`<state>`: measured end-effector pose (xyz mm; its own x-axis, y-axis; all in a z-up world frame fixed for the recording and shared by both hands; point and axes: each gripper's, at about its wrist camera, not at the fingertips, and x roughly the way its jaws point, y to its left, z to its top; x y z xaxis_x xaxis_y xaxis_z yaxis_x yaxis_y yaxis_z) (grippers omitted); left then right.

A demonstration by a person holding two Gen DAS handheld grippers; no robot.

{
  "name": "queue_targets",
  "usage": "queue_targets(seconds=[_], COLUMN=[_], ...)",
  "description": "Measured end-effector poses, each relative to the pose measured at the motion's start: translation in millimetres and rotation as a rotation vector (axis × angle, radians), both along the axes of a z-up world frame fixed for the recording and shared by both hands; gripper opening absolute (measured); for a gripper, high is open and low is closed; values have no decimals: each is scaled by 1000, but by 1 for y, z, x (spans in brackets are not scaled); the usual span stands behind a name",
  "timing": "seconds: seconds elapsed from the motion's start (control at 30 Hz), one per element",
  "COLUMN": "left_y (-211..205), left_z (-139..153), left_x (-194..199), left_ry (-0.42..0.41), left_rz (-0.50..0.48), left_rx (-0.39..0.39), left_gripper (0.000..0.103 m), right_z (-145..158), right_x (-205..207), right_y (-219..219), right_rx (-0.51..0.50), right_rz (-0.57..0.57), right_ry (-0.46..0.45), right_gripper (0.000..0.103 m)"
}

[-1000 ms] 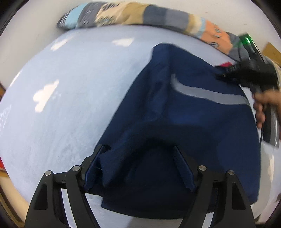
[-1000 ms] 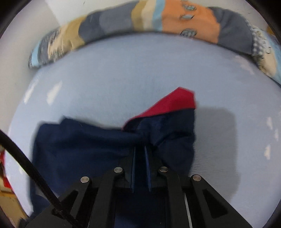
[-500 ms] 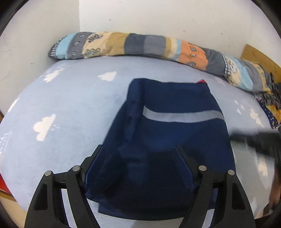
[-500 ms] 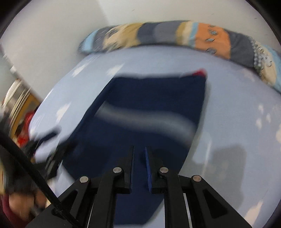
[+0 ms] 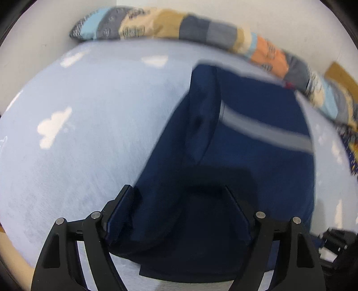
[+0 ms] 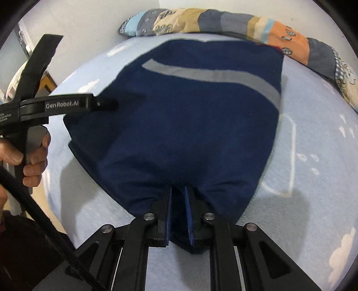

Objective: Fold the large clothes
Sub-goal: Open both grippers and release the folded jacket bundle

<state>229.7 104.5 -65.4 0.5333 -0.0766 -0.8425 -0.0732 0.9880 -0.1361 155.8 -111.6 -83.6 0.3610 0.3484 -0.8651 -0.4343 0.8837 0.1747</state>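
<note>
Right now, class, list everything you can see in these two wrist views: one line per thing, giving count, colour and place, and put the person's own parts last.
navy garment: one, dark blue with a grey stripe, spread on the bed, near edge bunched.
bedsheet: one, pale blue with white clouds, under the garment.
patchwork bolster: one, blue, grey, tan and orange, along the far edge by the wall.
wall: white, behind the bolster.
wooden furniture: brown, partly seen past the bolster, far right.
cable: one, black, lower left of the right wrist view.
left gripper: black, jaws wide, over the garment's near left edge.
right gripper: black, shut on the garment's near edge.
left hand: one, around the left gripper's handle.
</note>
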Motion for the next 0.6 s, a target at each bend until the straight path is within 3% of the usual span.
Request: queue_targets(seconds=[0.07,0.13,0.17,0.2,0.37,0.53,0.6], left_y=[-4,-11,-15,-18,-30,-35,-22], left_z=[20,30,31,32,18,-29,-54], left_x=[4,16,25,34,101,142,151], left_ry=[-109,-168,-172,-179,-123,-25,22], left_rz=[-20,-40,-49,-47,2,47,79], left_rx=[3,7,3,3,-64,29,-78], left_gripper=[81,81,81,81,81,84,92], right_z=[17,31,38,41,44,38,36], right_x=[-4,-7,-6,-6,-4,0,3], right_y=[-6,-9,-11,-12,-23,-34,-40], right_rx=[83,130,123,123,163,154,163], right_rz=[-3,5,-17,-28,-84,-119,-126], right_ry=[-6,-26,-50,-54,-34,4,25], right_gripper=[17,44,63,66,66,66,66])
